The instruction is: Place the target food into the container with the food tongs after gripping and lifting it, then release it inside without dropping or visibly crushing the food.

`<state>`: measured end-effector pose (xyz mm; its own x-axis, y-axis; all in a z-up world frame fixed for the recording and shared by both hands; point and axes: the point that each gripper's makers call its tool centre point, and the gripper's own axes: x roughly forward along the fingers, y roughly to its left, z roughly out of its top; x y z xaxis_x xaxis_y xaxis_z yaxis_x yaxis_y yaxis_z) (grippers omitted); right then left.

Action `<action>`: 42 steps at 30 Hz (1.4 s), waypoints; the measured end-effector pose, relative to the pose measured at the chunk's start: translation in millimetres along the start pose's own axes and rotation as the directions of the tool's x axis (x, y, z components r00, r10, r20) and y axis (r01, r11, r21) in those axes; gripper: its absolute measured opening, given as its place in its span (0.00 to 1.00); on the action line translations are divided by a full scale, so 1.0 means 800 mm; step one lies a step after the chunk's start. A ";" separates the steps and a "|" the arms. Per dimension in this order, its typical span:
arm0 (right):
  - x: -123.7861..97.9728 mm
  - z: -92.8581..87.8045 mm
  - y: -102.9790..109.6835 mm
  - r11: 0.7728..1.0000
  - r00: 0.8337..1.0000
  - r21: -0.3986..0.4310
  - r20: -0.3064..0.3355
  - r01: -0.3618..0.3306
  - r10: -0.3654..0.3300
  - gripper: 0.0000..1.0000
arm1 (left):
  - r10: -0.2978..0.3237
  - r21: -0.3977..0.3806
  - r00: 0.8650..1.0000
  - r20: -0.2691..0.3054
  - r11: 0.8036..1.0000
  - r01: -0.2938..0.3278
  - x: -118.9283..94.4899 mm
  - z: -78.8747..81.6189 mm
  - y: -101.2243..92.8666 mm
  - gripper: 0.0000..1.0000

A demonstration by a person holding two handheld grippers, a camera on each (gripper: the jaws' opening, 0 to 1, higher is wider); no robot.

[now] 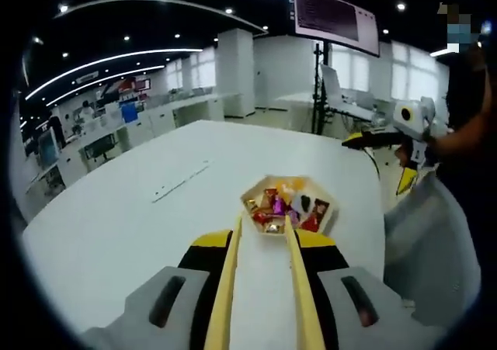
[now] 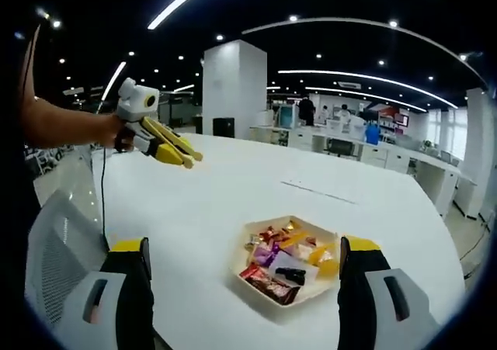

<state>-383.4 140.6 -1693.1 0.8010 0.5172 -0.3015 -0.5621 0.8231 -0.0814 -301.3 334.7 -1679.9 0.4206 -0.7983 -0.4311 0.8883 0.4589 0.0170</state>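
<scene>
The tray (image 1: 250, 193) of wrapped sweets (image 1: 287, 206) sits on the white worktop (image 1: 116, 210), straight ahead of the left tongs (image 1: 264, 237). These are clamped on a pair of yellow food tongs (image 1: 225, 288), whose two long arms run forward almost parallel with only a narrow gap between them. In the left gripper view their tips line up with the near edge of the tray, so the long axis of the tool already points at the sweets. The right gripper view, though, shows that same tool held in the air well apart from the tray, off towards the far left of the worktop. The overlap is therefore probably only one of sight line, and the coming move looks like a reach forward and down. The right tongs (image 2: 245, 249) stand wide apart and hold nothing. The tray shows between them, and they look the nearer of the two. The tray is shallow, pale and six-sided, heaped with small pieces in shiny red, gold, purple, orange and dark wrappers lying at all angles. I cannot tell which piece is the target, nor which vessel is to receive it. The wrappers look slippery and crinkly, so a light, centred pinch seems wise.
</scene>
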 end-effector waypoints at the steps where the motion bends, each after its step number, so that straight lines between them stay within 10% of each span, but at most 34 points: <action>1: 0.003 0.003 -0.003 1.000 1.000 -0.003 0.005 -0.004 0.004 0.99 | 0.012 -0.007 1.000 0.006 1.000 -0.012 -0.004 -0.001 0.002 0.26; 16: 0.030 0.028 0.005 0.984 0.983 0.011 0.036 -0.179 0.178 0.99 | 0.065 -0.047 0.998 0.027 0.997 -0.064 -0.053 -0.040 -0.011 0.26; 29: 0.054 0.069 0.031 0.954 0.953 -0.081 0.066 -0.289 0.295 0.90 | 0.032 -0.023 0.995 0.095 0.999 -0.030 -0.074 -0.023 -0.026 0.25; 32: 0.048 0.080 0.063 0.900 0.902 0.062 0.069 -0.431 0.427 0.73 | -0.051 -0.037 0.992 0.117 0.998 0.055 -0.071 -0.017 -0.050 0.25; 38: 0.057 0.122 0.100 0.870 0.860 -0.037 0.131 -0.492 0.493 0.72 | -0.166 -0.011 0.970 0.177 0.985 0.170 -0.065 0.007 -0.086 0.24; 42: 0.054 0.124 0.133 0.789 0.783 -0.149 0.107 -0.596 0.612 0.61 | -0.247 -0.009 0.940 0.233 0.966 0.257 -0.062 0.030 -0.109 0.23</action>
<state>-388.0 273.6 -1620.8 0.3052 0.9343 -0.1842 -0.9518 0.3057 -0.0263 -394.8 325.0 -1638.8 0.2187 -0.9552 -0.1995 0.9647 0.2423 -0.1027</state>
